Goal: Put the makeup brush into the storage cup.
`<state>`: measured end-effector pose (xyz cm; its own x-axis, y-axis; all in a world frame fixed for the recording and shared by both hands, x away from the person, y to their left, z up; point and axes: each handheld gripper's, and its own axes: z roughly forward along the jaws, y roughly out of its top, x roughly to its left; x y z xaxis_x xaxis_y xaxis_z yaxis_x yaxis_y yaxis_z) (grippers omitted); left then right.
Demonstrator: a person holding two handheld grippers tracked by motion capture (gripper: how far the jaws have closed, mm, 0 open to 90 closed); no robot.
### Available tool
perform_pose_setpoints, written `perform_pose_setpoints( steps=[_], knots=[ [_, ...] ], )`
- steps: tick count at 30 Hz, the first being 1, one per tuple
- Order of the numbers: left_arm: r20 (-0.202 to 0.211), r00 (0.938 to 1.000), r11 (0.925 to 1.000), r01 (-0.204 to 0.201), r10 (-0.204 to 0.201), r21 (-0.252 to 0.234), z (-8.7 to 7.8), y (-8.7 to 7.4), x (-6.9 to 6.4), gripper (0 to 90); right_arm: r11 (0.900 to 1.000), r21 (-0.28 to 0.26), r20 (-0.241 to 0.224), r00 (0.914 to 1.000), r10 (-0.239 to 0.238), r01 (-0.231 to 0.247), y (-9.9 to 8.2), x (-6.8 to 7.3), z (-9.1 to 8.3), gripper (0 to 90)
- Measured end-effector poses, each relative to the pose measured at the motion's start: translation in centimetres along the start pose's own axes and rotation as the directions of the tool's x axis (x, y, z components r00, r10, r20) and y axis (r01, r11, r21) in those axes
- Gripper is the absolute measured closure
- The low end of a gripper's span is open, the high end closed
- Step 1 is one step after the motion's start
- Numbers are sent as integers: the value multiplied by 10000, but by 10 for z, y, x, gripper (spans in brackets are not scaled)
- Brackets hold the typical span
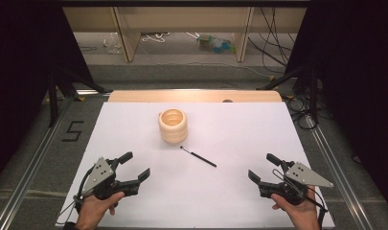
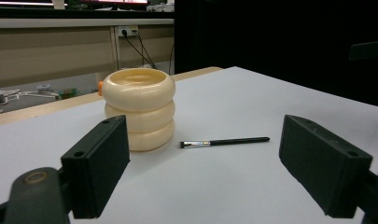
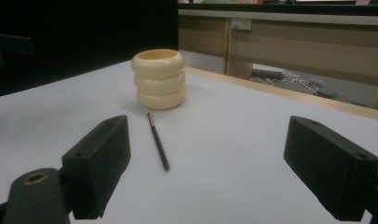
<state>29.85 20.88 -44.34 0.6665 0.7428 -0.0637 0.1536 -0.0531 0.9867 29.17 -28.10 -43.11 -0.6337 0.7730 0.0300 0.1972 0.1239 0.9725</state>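
Two wide-open hand-held grippers, left (image 1: 135, 166) and right (image 1: 262, 166), over a white tabletop (image 1: 239, 129) amid dark curtains (image 1: 19, 57).

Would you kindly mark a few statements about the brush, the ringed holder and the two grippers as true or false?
1. The thin black brush lies flat on the white table. True.
2. The brush stands inside the cream ribbed holder made of three stacked rings. False: it lies on the table beside the holder, apart from it.
3. The left gripper has open jaws with nothing between them. True.
4. The right gripper is shut on the brush. False: its jaws stand open and hold nothing.
5. The holder lies tipped on its side. False: it stands upright.
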Motion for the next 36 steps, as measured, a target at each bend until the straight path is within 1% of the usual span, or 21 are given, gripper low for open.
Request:
perform_pose_setpoints(
  steps=[1, 3, 6, 13, 14, 15, 16, 18, 19, 20, 21, 25, 26, 27, 28, 30, 31, 32, 33, 34, 36],
  knots=[
    [-54, 10000, 10000, -3, 3, 86, -1, 0, 0, 160, 10000, 1, -3, 10000, -7, 7, 0, 0, 0, 157],
    [22, 10000, 10000, 17, -17, -42, 0, 0, 0, 160, 10000, 28, -6, 10000, -27, 27, 0, 0, 0, 157],
    [-14, 10000, 10000, -6, 6, 57, 0, 1, -1, 161, 10000, 54, -48, 10000, 21, -20, 0, 0, 1, 158],
    [52, 10000, 10000, -28, 28, 39, 1, 1, -2, 161, 10000, -19, -45, 10000, 39, -39, -1, 0, 2, 158],
    [64, 10000, 10000, -21, 21, 50, 1, 1, -2, 161, 9999, -13, -124, 9999, 106, -106, 0, 0, 3, 158],
    [75, 10000, 10000, -16, 16, 48, 1, 1, -2, 161, 10000, 37, 29, 10000, 23, -23, 0, 0, 3, 158],
    [87, 10000, 10000, 0, 0, 52, 2, 1, -1, 161, 9999, 157, -160, 9998, 72, -70, 1, 0, 4, 159],
    [94, 9999, 9999, 94, -94, 77, 3, 0, -2, 161, 9995, 309, -205, 9998, -3, 9, 5, 1, 10, 159],
    [94, 9999, 9999, 94, -94, 77, 3, 0, -2, 161, 9987, 463, -133, 9997, -189, 195, 8, 2, 12, 160],
    [128, 9999, 9999, -20, 19, 104, 4, 0, -2, 161, 9990, 355, -327, 9992, -244, 255, 9, 3, 16, 162],
    [120, 9999, 9999, -17, 15, 129, 4, 0, -2, 161, 9977, 634, -368, 9991, -233, 256, 10, 4, 16, 164],
    [113, 9999, 9999, 22, -24, 121, 5, 0, -2, 161, 9977, 625, -555, 9982, -233, 268, 13, 6, 22, 164],
    [99, 9999, 9999, 72, -73, 122, 5, -1, -2, 161, 9975, 519, -504, 9977, -451, 477, 17, 5, 26, 164],
    [45, 9999, 9998, 157, -158, 112, 4, -1, -3, 161, 9967, 682, -534, 9977, -407, 443, 18, 5, 26, 164],
    [97, 10000, 9999, -15, 14, 127, 4, -1, -2, 161, 9963, 637, -489, 9973, -541, 572, 20, 4, 28, 164],
    [94, 10000, 10000, -25, 24, 93, 4, 0, -2, 161, 9969, 523, -531, 9970, -568, 596, 22, 3, 33, 164],
    [98, 9999, 10000, -30, 30, 90, 4, 0, -2, 161, 9959, 633, -541, 9967, -611, 645, 23, 3, 34, 164],
    [89, 10000, 9999, -22, 21, 122, 4, 0, -2, 161, 9968, 580, -617, 9968, -509, 545, 23, 3, 36, 165],
    [86, 10000, 9999, -18, 17, 130, 3, 0, -2, 161, 9964, 621, -694, 9961, -539, 582, 22, 2, 38, 166],
    [84, 10000, 9999, -22, 21, 122, 3, 0, -2, 161, 9949, 756, -657, 9959, -615, 664, 22, 2, 38, 166],
    [85, 10000, 9999, -22, 21, 115, 3, 0, -2, 161, 9950, 757, -690, 9958, -605, 657, 21, 2, 40, 166]
  ],
)
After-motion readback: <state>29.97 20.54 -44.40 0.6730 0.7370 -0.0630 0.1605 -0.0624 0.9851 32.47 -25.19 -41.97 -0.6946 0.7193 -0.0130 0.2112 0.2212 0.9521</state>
